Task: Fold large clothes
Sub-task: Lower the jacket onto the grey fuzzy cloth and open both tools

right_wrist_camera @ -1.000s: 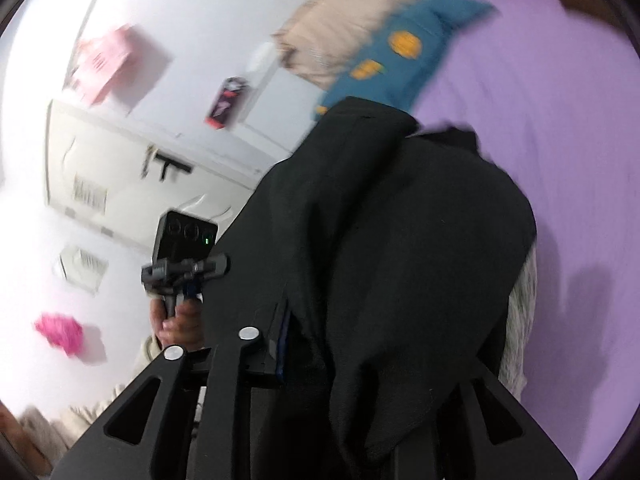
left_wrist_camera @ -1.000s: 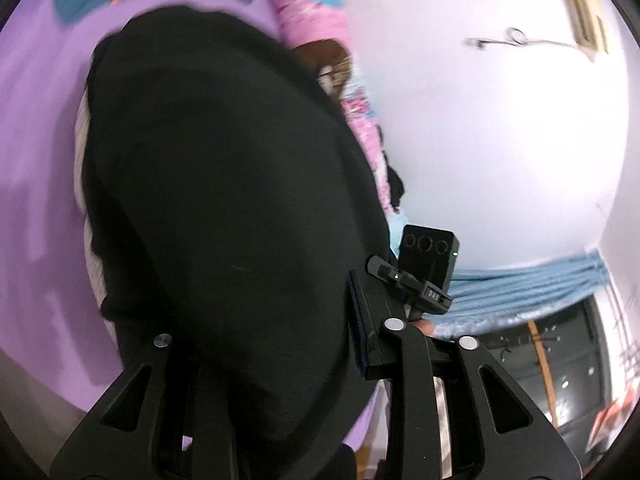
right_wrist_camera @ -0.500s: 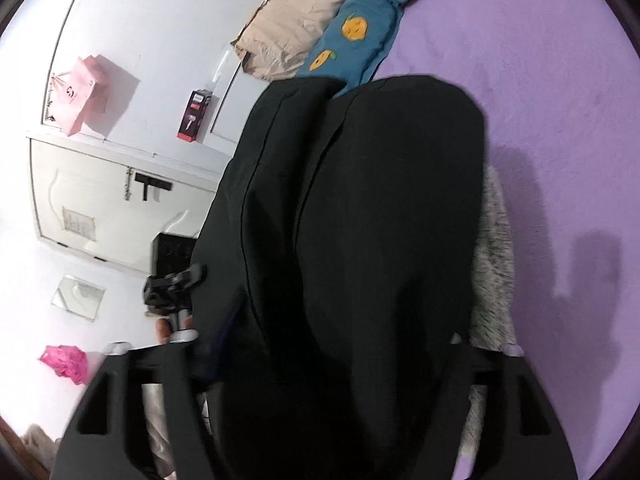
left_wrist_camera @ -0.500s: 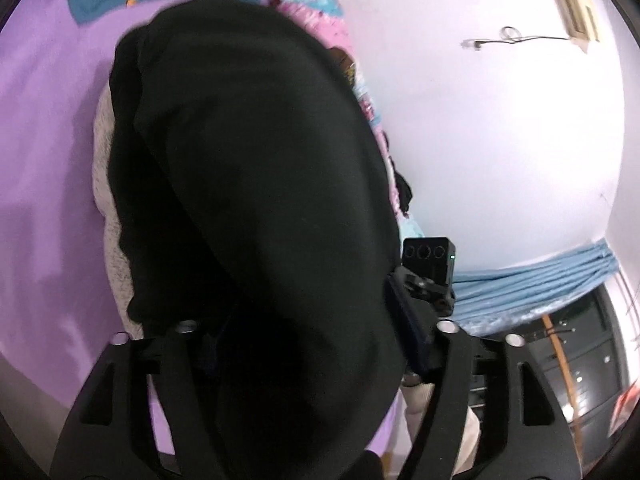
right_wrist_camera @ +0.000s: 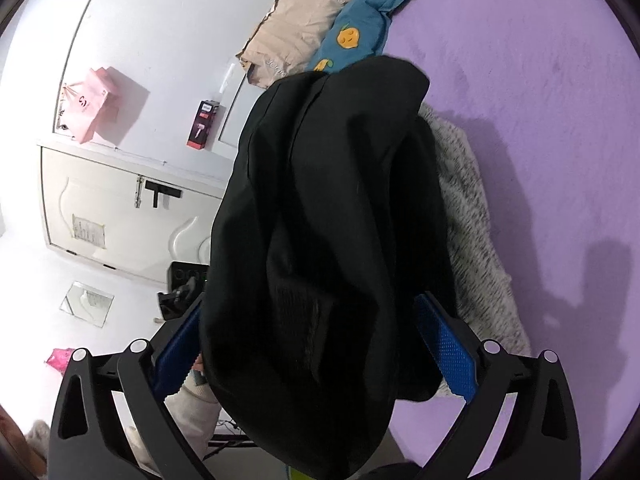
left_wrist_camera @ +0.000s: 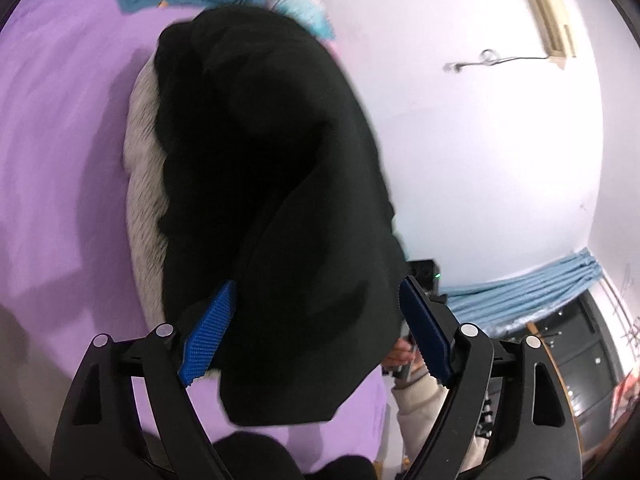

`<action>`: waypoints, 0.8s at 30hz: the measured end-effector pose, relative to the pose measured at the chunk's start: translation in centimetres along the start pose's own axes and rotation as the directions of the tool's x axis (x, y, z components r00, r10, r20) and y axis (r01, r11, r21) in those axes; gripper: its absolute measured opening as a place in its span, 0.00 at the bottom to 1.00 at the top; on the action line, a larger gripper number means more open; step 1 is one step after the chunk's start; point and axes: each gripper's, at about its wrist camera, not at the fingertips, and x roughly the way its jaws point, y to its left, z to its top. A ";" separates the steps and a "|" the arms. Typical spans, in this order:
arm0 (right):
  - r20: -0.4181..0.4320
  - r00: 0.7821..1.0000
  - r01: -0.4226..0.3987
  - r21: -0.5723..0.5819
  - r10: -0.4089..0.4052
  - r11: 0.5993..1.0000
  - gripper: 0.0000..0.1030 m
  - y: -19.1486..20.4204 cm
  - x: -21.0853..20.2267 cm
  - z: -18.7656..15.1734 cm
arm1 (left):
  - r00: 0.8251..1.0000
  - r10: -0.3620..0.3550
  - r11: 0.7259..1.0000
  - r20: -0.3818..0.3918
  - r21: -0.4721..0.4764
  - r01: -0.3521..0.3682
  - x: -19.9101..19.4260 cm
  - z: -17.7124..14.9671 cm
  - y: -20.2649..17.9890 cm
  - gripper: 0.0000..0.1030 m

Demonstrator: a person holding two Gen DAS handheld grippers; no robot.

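A large black garment [left_wrist_camera: 272, 184] with a grey fuzzy lining [left_wrist_camera: 144, 200] lies bunched on the purple bed [left_wrist_camera: 60, 160]. My left gripper [left_wrist_camera: 316, 320] has its jaws opening wide. The black cloth sits loosely between its blue pads [left_wrist_camera: 208, 336], which do not press on it. In the right wrist view the same garment [right_wrist_camera: 328, 220] fills the middle, its grey lining [right_wrist_camera: 468, 216] on the right. My right gripper [right_wrist_camera: 312, 344] is also opening, with cloth draped between its pads [right_wrist_camera: 448, 352] and not pinched.
A blue pillow with orange faces [right_wrist_camera: 352, 36] and a beige pillow [right_wrist_camera: 304, 20] lie at the far end of the bed. A white wall, a cabinet door [right_wrist_camera: 120, 208] and a pink bag [right_wrist_camera: 88, 104] are on one side, a blue curtain [left_wrist_camera: 520, 292] on the other.
Both grippers went from shut on the black garment to wide open and let it go. Both moved forward and slightly down, and the garment has settled on the bed.
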 end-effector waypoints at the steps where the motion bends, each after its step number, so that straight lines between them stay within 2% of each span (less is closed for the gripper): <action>1: 0.001 1.000 0.007 0.004 -0.007 1.000 0.94 -0.1 0.3 -0.2 | 1.000 0.016 1.000 -0.018 0.001 -0.016 0.7 -0.4 0.4 0.77; 3: 0.006 1.000 0.008 -0.002 -0.008 1.000 0.94 -0.2 0.6 -0.4 | 0.999 0.034 0.999 -0.038 0.009 -0.034 1.6 -1.5 0.4 0.77; 5: 0.008 1.000 0.000 -0.015 0.001 1.000 0.93 -0.2 1.2 -0.7 | 0.999 0.018 1.000 -0.042 -0.006 -0.018 1.8 -2.5 0.7 0.77; 6: 0.011 1.000 -0.005 -0.023 0.005 1.000 0.90 -0.2 1.3 -0.7 | 0.999 -0.001 1.000 -0.042 -0.024 0.000 2.2 -2.6 1.2 0.77; 7: 0.010 1.000 -0.016 -0.042 0.016 0.999 0.84 -0.1 1.7 -0.9 | 0.999 -0.013 0.999 -0.040 -0.039 0.012 2.5 -2.8 1.6 0.77; 8: 0.006 1.000 -0.016 -0.050 0.017 0.999 0.68 0.0 1.7 -1.1 | 0.999 -0.026 0.998 -0.042 -0.053 0.023 2.9 -2.9 2.0 0.77; 9: 0.016 1.000 -0.004 -0.058 0.005 0.998 0.60 0.1 1.7 -1.2 | 0.999 -0.033 0.998 -0.043 -0.055 0.030 3.1 -3.2 2.2 0.73; 11: 0.026 1.000 -0.012 -0.052 0.014 0.999 0.52 0.2 1.3 -1.3 | 0.999 -0.019 0.999 -0.034 -0.026 0.019 3.0 -3.5 1.3 0.65; 13: 0.033 0.999 -0.025 -0.040 0.026 0.999 0.47 0.4 0.6 -1.3 | 0.998 -0.039 0.998 -0.040 -0.055 0.037 2.9 -3.4 1.4 0.54; 15: 0.039 0.998 -0.037 -0.059 0.040 0.998 0.39 1.3 -0.1 -1.4 | 0.998 -0.056 0.997 -0.042 -0.059 0.054 2.4 -3.4 0.6 0.50; 20: 0.066 0.991 -0.109 -0.092 0.116 0.990 0.35 4.4 -2.4 -1.6 | 0.987 -0.152 0.987 -0.050 -0.067 0.148 1.2 -3.6 -1.8 0.46; 22: 0.063 0.993 -0.093 -0.092 0.099 0.991 0.35 4.8 -2.6 -1.8 | 0.986 -0.152 0.984 -0.075 -0.100 0.144 1.5 -3.9 -1.6 0.46; 24: 0.037 0.999 -0.033 -0.066 0.036 0.997 0.35 3.6 -2.0 -2.3 | 0.989 -0.098 0.987 -0.110 -0.141 0.083 2.2 -4.4 -0.4 0.46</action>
